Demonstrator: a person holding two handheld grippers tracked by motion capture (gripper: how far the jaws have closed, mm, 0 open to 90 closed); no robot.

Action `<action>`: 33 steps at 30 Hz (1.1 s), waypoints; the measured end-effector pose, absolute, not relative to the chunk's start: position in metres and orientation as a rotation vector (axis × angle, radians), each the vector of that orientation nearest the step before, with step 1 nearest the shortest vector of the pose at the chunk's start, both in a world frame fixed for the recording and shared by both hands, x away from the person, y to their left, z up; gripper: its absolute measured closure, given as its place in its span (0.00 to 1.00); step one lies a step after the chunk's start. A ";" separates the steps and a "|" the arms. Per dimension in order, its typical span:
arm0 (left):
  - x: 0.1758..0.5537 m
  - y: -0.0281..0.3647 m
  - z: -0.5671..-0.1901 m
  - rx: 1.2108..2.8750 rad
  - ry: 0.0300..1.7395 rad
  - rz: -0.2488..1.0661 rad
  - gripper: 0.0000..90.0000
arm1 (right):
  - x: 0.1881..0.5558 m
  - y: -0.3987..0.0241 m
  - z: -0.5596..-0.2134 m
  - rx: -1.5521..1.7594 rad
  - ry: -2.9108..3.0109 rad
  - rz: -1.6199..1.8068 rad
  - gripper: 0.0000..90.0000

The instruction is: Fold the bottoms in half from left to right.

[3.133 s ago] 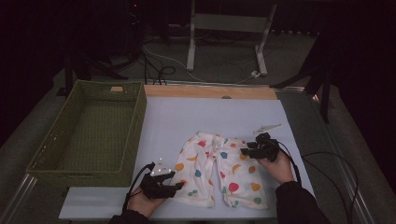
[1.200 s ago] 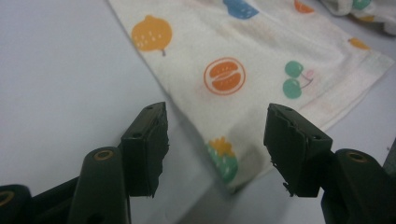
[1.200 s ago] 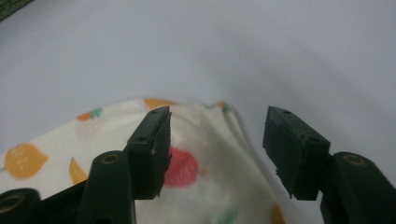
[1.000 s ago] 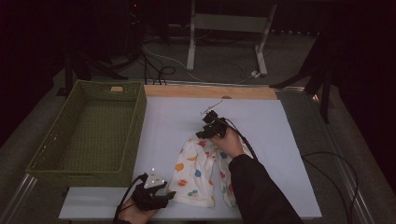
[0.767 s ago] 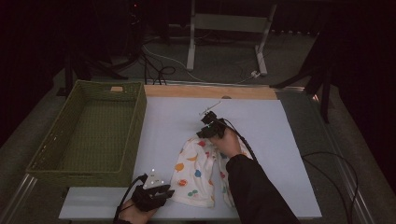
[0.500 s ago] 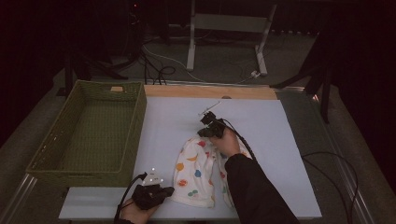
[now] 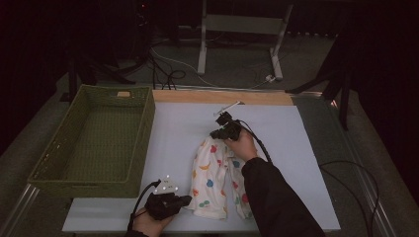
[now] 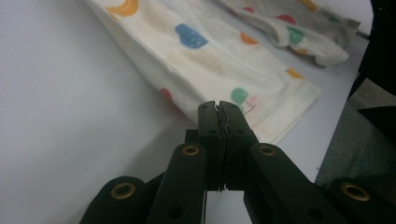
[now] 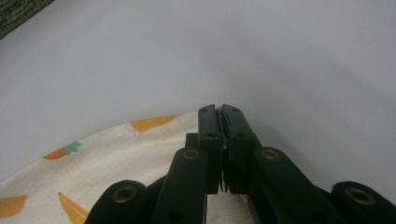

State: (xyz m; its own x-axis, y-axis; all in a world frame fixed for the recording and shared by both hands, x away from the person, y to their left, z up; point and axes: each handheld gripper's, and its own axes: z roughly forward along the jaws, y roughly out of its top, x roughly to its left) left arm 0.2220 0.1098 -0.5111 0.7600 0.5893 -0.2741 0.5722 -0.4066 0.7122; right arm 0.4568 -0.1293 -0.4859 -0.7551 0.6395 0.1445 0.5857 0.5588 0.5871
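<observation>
White child's pants with coloured prints lie folded lengthwise on the white table. My right gripper is at their far end, shut on the cloth's corner. In the right gripper view the jaws are closed, with a sliver of printed fabric between the tips. My left gripper sits at the near left corner of the pants, shut. In the left gripper view its tips cover the hem corner of the cloth.
A green woven basket stands empty along the table's left side. A wooden strip borders the far edge. Cables trail off at the right. A metal stand is on the floor beyond.
The right gripper carried the pants' right half over to the left and up to the far middle, folding them. Over the last second, both grippers hardly moved.
</observation>
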 end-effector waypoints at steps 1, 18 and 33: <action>0.222 0.110 -0.511 2.101 0.868 0.026 0.99 | 0.457 -0.129 -0.486 1.063 2.698 0.967 0.97; 0.222 0.079 -0.498 2.087 0.784 0.005 0.99 | 0.449 -0.149 -0.477 1.081 2.681 1.012 0.98; 0.226 0.045 -0.486 2.084 0.704 -0.021 0.99 | 0.443 -0.164 -0.473 1.080 2.659 1.033 0.98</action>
State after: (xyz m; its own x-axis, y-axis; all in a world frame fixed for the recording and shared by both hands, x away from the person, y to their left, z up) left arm 0.2255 0.0446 -0.4856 0.8369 0.4740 -0.2736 0.4896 -0.4253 0.7612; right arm 0.4433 -0.1640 -0.4734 -0.7458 0.6468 0.1597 0.5851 0.5212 0.6213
